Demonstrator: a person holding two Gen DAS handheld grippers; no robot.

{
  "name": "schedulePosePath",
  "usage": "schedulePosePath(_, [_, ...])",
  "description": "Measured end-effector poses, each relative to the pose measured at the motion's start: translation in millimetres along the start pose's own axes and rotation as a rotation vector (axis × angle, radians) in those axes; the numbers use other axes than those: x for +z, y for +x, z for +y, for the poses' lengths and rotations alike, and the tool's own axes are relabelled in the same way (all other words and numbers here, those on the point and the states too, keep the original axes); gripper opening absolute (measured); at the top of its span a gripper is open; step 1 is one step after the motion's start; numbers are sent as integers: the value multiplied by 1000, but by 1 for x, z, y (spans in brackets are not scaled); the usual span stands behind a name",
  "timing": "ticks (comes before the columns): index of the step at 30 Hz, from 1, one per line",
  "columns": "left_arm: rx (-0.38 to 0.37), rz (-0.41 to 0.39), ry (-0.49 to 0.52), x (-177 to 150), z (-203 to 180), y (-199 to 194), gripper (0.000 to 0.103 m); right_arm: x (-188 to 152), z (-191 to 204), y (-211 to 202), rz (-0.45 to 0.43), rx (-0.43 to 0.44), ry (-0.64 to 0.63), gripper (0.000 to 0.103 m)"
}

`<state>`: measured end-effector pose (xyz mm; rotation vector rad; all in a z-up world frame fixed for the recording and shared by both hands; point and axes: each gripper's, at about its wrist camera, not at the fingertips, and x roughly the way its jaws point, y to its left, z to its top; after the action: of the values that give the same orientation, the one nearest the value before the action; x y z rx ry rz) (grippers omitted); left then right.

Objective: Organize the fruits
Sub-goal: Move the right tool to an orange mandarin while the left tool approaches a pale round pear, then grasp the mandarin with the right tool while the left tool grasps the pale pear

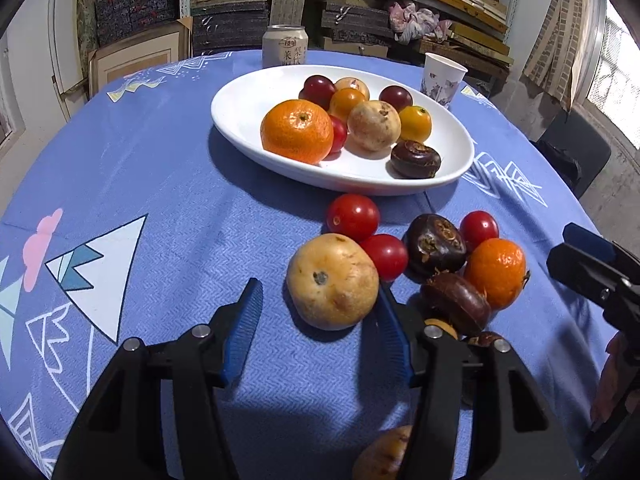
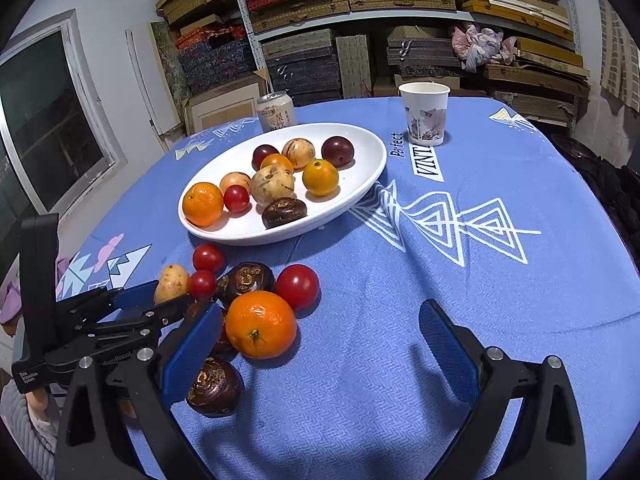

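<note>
A white oval plate (image 1: pixel 248 108) (image 2: pixel 360 148) holds several fruits: an orange, red and yellow tomatoes, dark plums, tan fruits and a water chestnut. Loose fruit lies in front of it: a tan fruit (image 1: pixel 333 281) (image 2: pixel 171 282), cherry tomatoes (image 1: pixel 353 217) (image 2: pixel 297 286), dark water chestnuts (image 1: pixel 435 243) (image 2: pixel 245 281) and an orange (image 1: pixel 496 272) (image 2: pixel 261 329). My left gripper (image 1: pixel 320 320) is open, its fingers on either side of the tan fruit's near end. My right gripper (image 2: pixel 320 352) is open and empty, its left finger beside the orange.
A drink can (image 1: pixel 285 46) (image 2: pixel 276 111) stands behind the plate and a paper cup (image 1: pixel 442 80) (image 2: pixel 425 113) to its right. The blue patterned tablecloth (image 2: pixel 460 280) covers the round table. Shelves of boxes stand behind. Another tan fruit (image 1: pixel 384 456) lies under my left gripper.
</note>
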<state>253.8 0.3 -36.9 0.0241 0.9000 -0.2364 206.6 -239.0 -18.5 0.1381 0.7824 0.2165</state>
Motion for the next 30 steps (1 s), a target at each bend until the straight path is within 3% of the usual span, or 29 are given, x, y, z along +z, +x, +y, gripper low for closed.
schedulePosePath(10, [-10, -2, 0, 3, 0, 1, 56, -5, 7, 9, 34, -3, -28, 100])
schedulePosePath(14, [-37, -4, 18, 2, -3, 1, 43, -7, 9, 11, 45, -3, -30, 100])
schedulePosePath(18, [-27, -8, 25, 1, -5, 0, 42, -8, 12, 11, 48, 5, -41, 100])
schedulePosePath(24, [70, -24, -42, 4, 10, -3, 42, -14, 27, 13, 56, -15, -132, 99])
schedulePosePath(30, [79, -14, -50, 4, 12, -2, 42, -18, 37, 23, 74, -59, -191, 86])
